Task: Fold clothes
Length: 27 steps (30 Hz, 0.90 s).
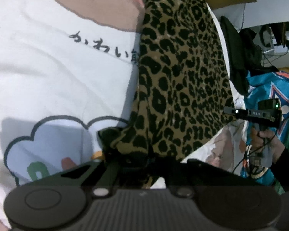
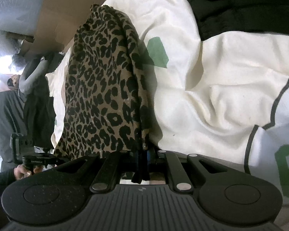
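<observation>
Both grippers are clamped on the leopard-print garment (image 1: 181,80): the left gripper (image 1: 144,159) and the right gripper (image 2: 142,154) each pinch an edge, so it hangs stretched ahead of them above a white printed T-shirt (image 1: 48,67). No finished fold shows; more clothes lie around unfolded.

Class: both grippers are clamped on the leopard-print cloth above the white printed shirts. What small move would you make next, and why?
Probably draw the two grippers apart to pull the leopard-print cloth taut. The left gripper and the right gripper each pinch an edge, yet the cloth hangs bunched and creased between them over the white shirt, so it looks too rumpled to fold cleanly.
</observation>
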Each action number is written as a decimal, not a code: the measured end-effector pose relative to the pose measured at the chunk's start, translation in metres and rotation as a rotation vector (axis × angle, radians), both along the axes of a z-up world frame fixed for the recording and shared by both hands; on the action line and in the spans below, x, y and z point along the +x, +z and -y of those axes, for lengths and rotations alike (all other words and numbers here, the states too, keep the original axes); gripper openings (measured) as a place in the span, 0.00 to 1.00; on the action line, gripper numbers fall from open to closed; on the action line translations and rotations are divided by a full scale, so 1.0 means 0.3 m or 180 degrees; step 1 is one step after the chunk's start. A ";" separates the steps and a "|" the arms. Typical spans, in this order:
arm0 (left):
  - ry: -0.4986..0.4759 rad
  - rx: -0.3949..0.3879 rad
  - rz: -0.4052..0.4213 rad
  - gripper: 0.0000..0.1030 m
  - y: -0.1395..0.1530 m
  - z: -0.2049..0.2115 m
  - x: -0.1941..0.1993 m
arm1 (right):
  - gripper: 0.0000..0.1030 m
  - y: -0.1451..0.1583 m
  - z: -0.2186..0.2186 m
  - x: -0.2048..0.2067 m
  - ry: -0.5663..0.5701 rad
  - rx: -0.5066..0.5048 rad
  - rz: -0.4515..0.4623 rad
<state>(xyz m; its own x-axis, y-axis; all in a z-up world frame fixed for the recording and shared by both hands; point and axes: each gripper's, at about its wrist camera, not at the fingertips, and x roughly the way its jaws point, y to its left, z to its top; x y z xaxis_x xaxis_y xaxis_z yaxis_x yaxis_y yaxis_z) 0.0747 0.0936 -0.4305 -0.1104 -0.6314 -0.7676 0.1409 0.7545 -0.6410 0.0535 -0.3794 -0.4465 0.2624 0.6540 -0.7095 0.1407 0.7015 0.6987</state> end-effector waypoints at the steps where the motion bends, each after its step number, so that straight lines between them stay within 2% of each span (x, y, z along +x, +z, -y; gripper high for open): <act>1: -0.0002 -0.0014 0.0000 0.03 0.014 -0.003 0.001 | 0.05 0.012 -0.002 -0.005 -0.0007 -0.0004 0.0009; 5: -0.0079 -0.0001 0.0025 0.02 0.082 -0.012 0.008 | 0.05 0.067 -0.012 -0.023 -0.0016 -0.0009 0.0076; 11: -0.0011 -0.0029 0.0080 0.02 0.195 -0.039 0.003 | 0.05 0.165 -0.026 -0.061 -0.0056 0.0003 0.0199; 14: 0.0037 -0.0038 0.0095 0.02 0.235 -0.067 -0.012 | 0.05 0.202 -0.038 -0.091 -0.0052 0.0034 0.0229; 20: 0.0057 0.0097 0.0189 0.02 0.316 -0.082 -0.056 | 0.05 0.260 -0.057 -0.169 -0.0015 0.0088 0.0227; 27: 0.0025 0.0086 0.0244 0.02 0.377 -0.081 -0.103 | 0.05 0.328 -0.056 -0.260 -0.0005 0.0138 0.0243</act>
<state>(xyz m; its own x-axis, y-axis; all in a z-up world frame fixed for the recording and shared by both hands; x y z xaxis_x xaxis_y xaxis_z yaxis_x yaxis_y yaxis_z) 0.0439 0.1178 -0.3175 -0.0459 -0.6110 -0.7903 0.1829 0.7726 -0.6080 -0.0244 -0.3625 -0.3482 0.3155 0.6833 -0.6585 0.0870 0.6701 0.7371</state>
